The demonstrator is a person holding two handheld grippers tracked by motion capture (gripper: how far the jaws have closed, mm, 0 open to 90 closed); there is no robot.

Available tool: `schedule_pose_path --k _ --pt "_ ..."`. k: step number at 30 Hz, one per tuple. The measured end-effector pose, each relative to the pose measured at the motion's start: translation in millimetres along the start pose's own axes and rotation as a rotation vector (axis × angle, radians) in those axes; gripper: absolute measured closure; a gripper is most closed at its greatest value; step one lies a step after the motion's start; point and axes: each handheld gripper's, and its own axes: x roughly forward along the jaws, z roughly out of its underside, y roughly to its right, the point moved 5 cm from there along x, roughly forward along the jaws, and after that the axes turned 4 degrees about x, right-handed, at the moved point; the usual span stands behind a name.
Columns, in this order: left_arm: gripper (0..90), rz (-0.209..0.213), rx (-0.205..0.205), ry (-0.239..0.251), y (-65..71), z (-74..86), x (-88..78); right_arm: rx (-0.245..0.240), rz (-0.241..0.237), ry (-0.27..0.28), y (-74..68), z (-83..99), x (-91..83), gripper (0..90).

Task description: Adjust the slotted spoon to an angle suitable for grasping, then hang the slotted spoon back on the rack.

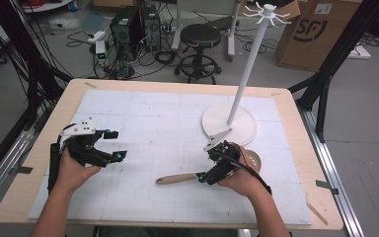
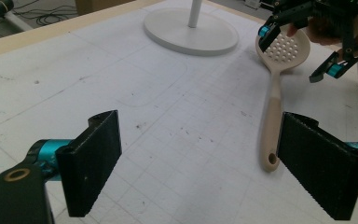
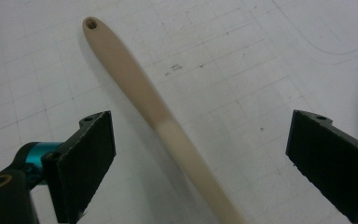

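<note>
At the left of the table (image 1: pixel 39 197), the left gripper (image 1: pixel 113 145) hovers over the white mat (image 1: pixel 143 123) with its jaws wide apart and nothing between them. Right of it a beige skimmer (image 1: pixel 177 178) lies flat on the mat, handle pointing left, its perforated bowl near the white stand (image 1: pixel 229 123). The right gripper (image 1: pixel 203 176) hangs over the skimmer's neck, jaws spread either side of the handle without touching it.
</note>
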Motion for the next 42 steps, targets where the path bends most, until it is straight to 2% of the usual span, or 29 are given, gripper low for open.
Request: schedule_pose_path --k 5,13,21,23,24,29,32,37,42 --pt "14.7 0.004 -0.001 0.001 -0.3 1.0 -0.2 -0.015 0.006 -0.024 -0.6 2.2 2.2 6.8" --pt "15.0 0.0 -0.001 -0.001 -1.8 1.5 1.5 -0.007 0.012 -0.036 0.7 2.2 6.1 6.8" --pt "15.1 -0.003 -0.002 -0.004 -3.1 1.7 1.9 -0.028 -0.011 -0.064 -0.9 2.7 12.6 7.4" --pt "15.6 -0.01 0.004 -0.001 -2.6 1.2 1.5 -0.031 -0.034 -0.078 -2.3 3.0 13.3 19.0" --pt "15.8 -0.01 0.004 0.002 -2.6 0.9 1.3 -0.031 -0.052 -0.086 -3.3 3.1 13.7 20.1" --pt "16.3 -0.018 -0.002 0.007 -4.8 0.3 0.9 -0.041 -0.049 -0.107 -3.1 2.2 18.0 23.8" --pt "16.4 -0.02 0.009 0.004 -2.5 -1.1 -0.7 -0.046 -0.046 -0.111 -5.7 0.4 19.6 25.1" --pt "16.9 -0.028 0.027 -0.006 -0.3 -1.9 -2.0 -0.063 -0.082 -0.144 -11.0 -1.5 25.1 33.8" --pt "16.9 -0.025 0.026 -0.001 0.2 -2.5 -1.9 -0.068 -0.1 -0.183 -12.7 -1.4 31.2 40.4"
